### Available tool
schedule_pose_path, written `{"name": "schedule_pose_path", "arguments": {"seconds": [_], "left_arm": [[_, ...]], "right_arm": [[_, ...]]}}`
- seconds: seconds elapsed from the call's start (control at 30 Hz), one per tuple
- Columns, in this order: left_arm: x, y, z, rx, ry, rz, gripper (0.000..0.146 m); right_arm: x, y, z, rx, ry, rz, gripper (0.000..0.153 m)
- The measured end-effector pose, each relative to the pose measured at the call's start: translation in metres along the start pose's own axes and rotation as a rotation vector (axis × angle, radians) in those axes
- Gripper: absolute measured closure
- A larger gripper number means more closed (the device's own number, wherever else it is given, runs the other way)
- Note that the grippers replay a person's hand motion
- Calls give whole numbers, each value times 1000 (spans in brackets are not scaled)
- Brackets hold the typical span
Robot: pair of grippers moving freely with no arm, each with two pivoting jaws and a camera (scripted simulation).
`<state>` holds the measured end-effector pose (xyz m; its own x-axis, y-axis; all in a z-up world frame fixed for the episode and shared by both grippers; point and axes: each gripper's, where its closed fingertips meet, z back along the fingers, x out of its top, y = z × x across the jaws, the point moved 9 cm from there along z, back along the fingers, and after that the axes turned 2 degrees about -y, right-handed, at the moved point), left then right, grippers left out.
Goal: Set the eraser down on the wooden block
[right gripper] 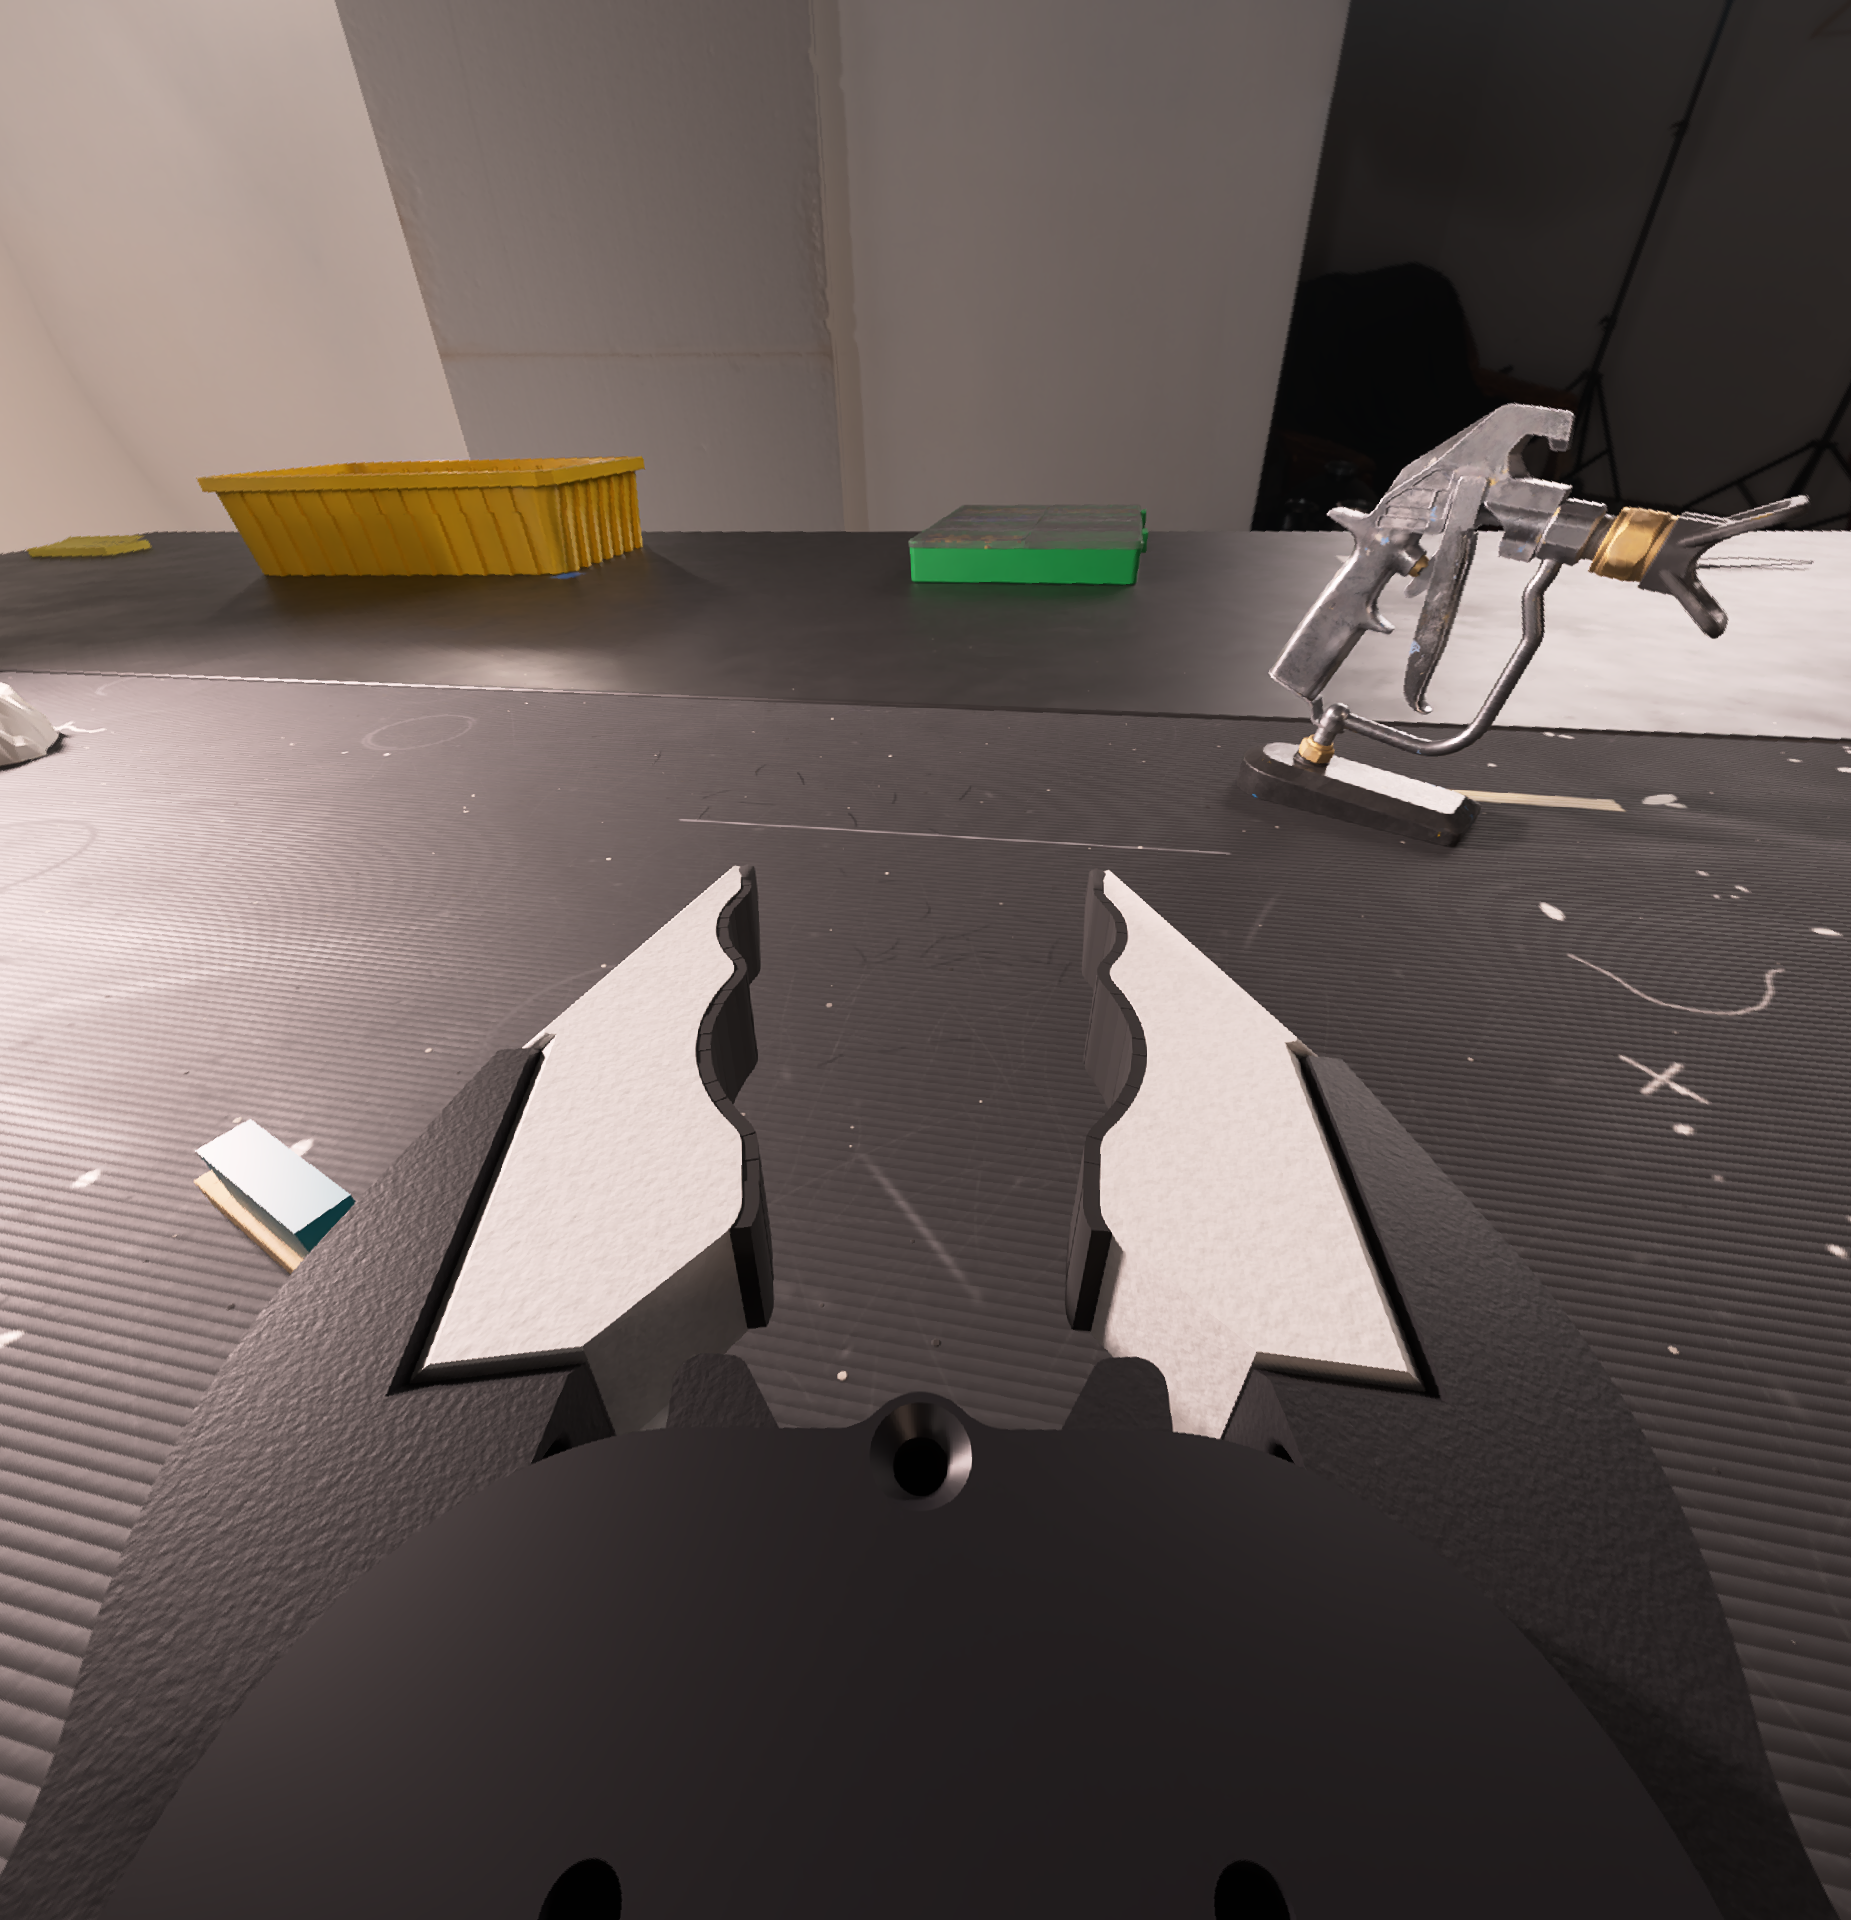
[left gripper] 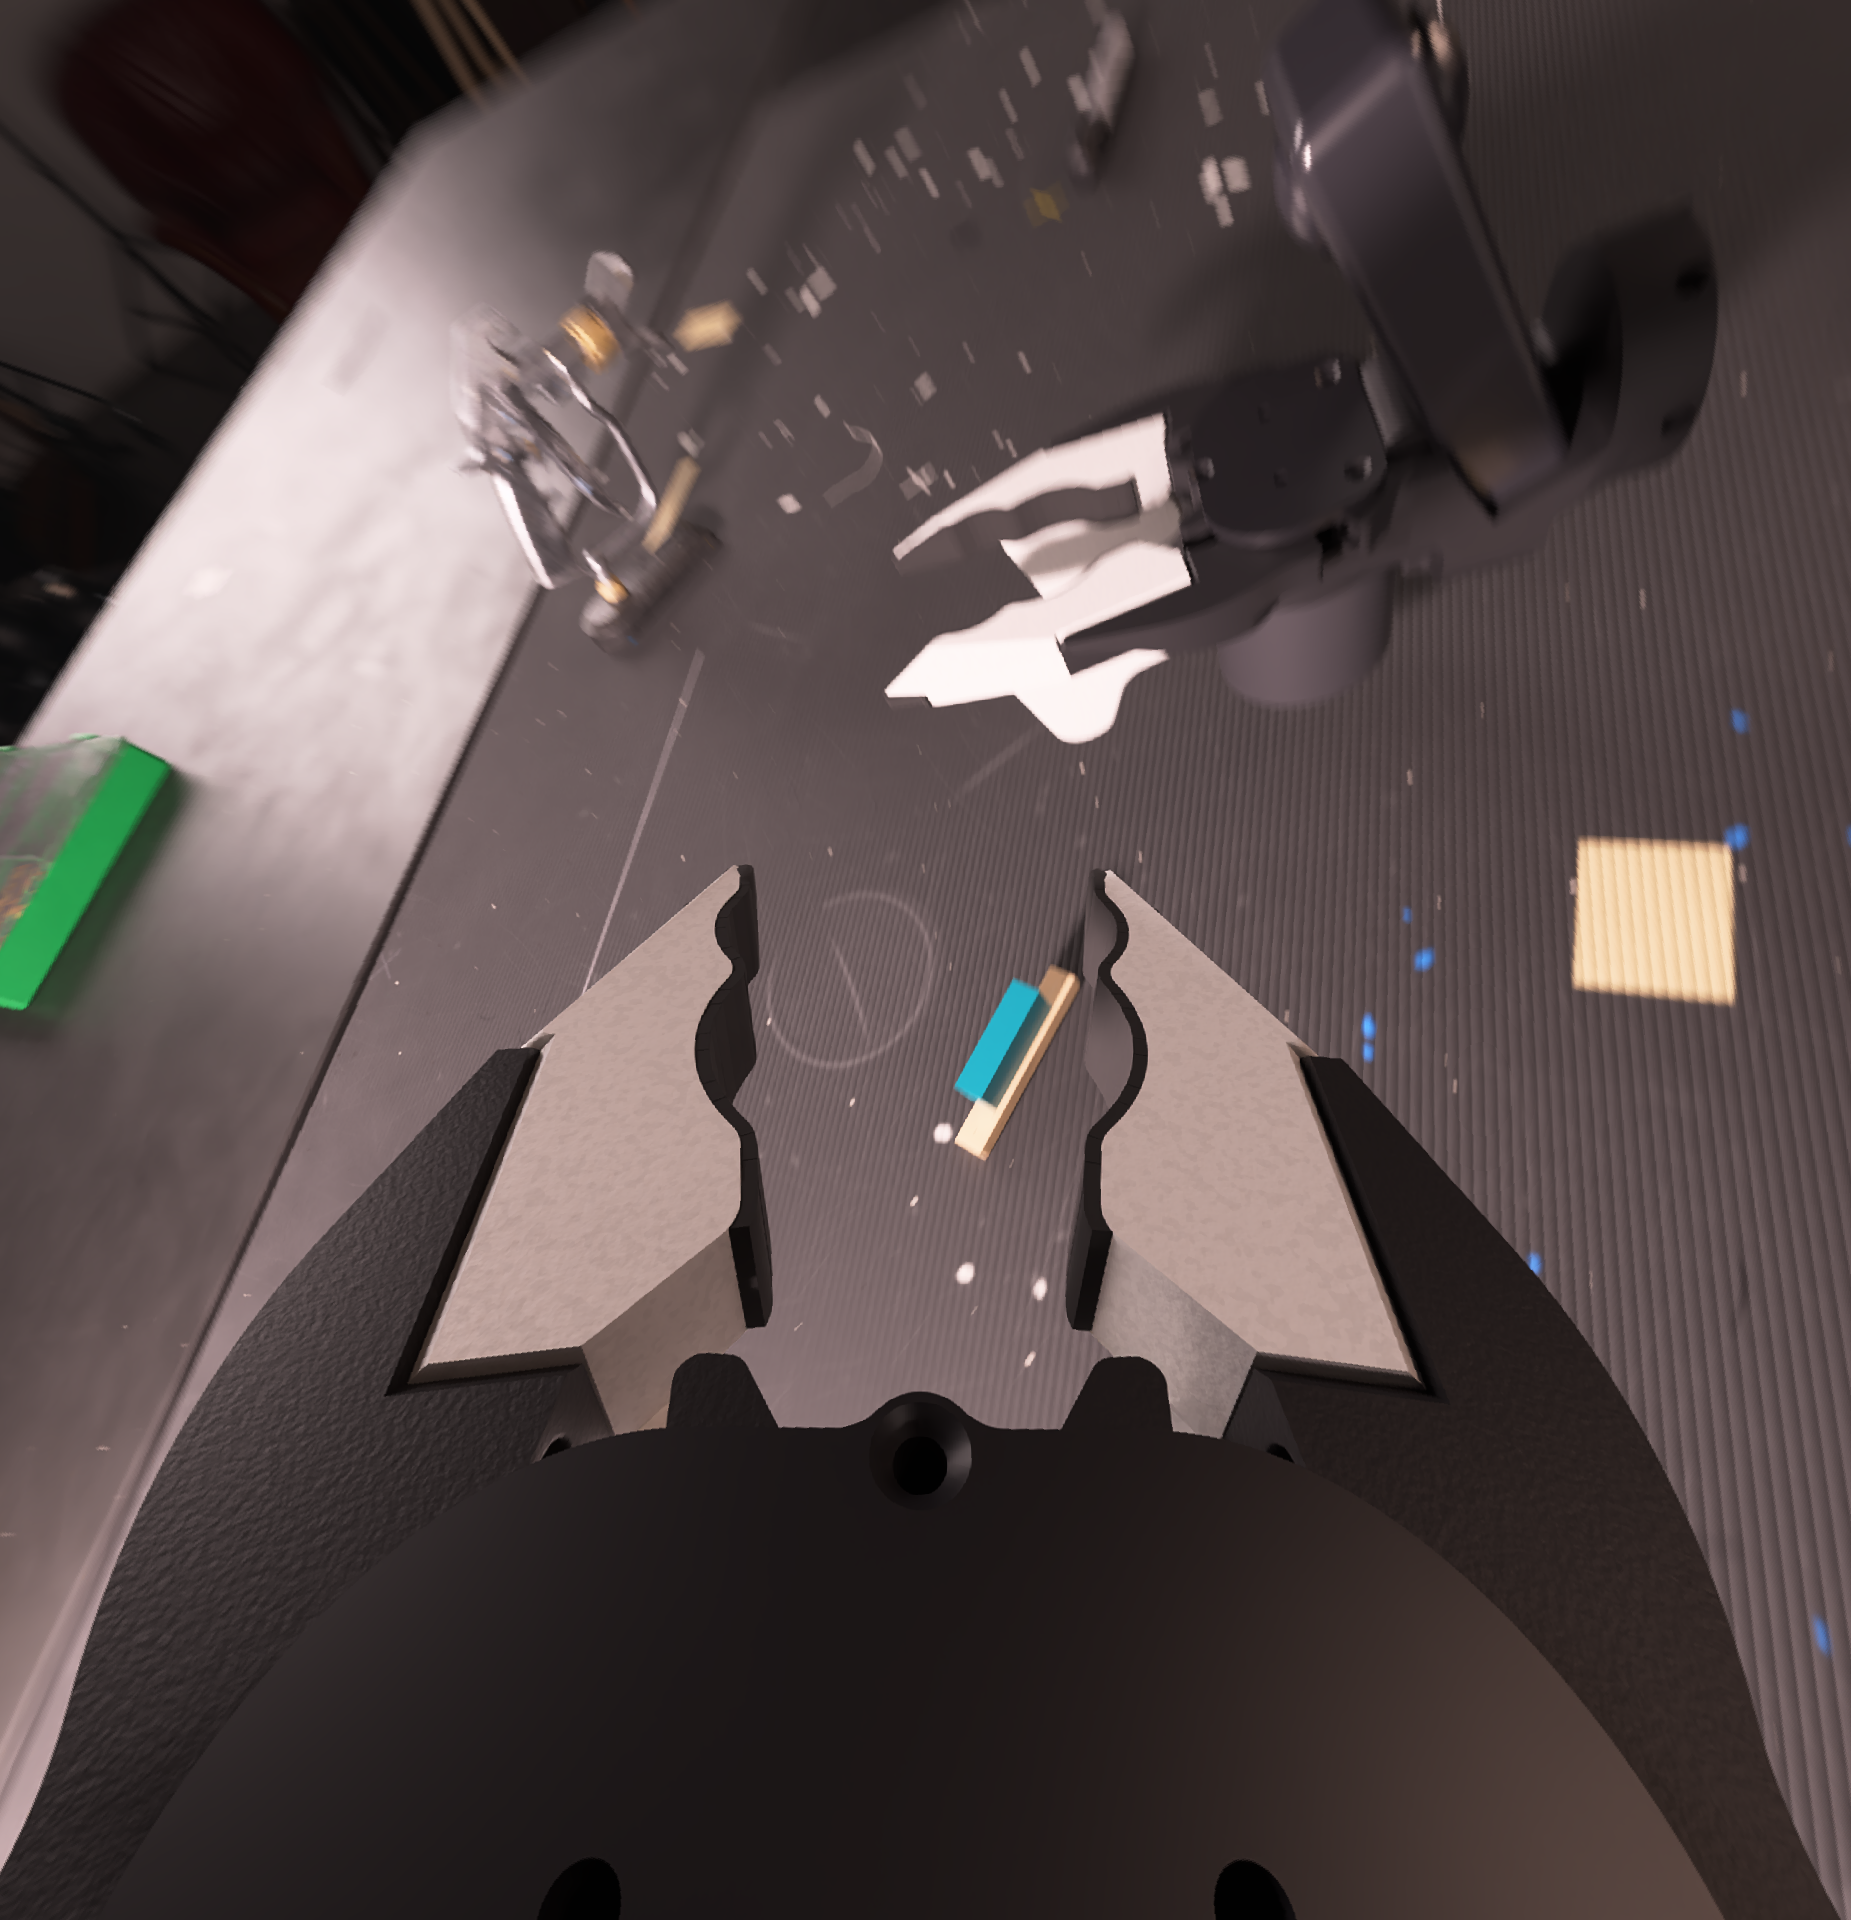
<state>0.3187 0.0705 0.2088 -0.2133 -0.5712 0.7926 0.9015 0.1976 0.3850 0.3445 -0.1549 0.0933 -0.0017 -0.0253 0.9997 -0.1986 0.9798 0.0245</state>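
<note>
Hovering above the dark ribbed mat (left gripper: 1316,1351), the left gripper (left gripper: 921,894) has its jaws spread wide with nothing between them. The eraser (left gripper: 997,1041), a small teal slab, already lies on the wooden block (left gripper: 1014,1091), a thin pale strip; the pair sits on the mat below and between the left fingertips, nearer the right-hand one. Right gripper (right gripper: 921,894) likewise wide open and empty, low over the mat, with eraser (right gripper: 277,1184) and block (right gripper: 240,1210) off to its left. Judgement: placement looks done, eraser overlapping the strip lengthwise. The eraser is probably light, slightly soft and grippy, not fragile; if re-seating is needed, pinch across its short width at mid-length. The strip is light and could skid or tip if nudged. Elsewhere: green box (right gripper: 1025,551), yellow bin (right gripper: 433,514), metal spray gun (right gripper: 1472,582).
</note>
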Motion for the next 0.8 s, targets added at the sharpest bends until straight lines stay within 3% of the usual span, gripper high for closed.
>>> {"name": "schedule_pose_path", "arguments": {"seconds": [0.13,0.37,0.5,0.57,0.8], "left_arm": [[-30,-23,-1,197,-172,106,79],[-61,-27,-18,356,-229,302,71],[-75,-18,-21,401,-204,531,65],[-81,-15,-22,411,-203,593,56],[-99,-14,-19,420,-206,591,52]], "right_arm": [[1,0,1,-3,-5,12,90],[1,2,0,-10,-2,43,89],[1,2,0,-10,0,54,89],[1,2,0,-4,5,53,89],[0,11,-1,34,30,80,89]]}}
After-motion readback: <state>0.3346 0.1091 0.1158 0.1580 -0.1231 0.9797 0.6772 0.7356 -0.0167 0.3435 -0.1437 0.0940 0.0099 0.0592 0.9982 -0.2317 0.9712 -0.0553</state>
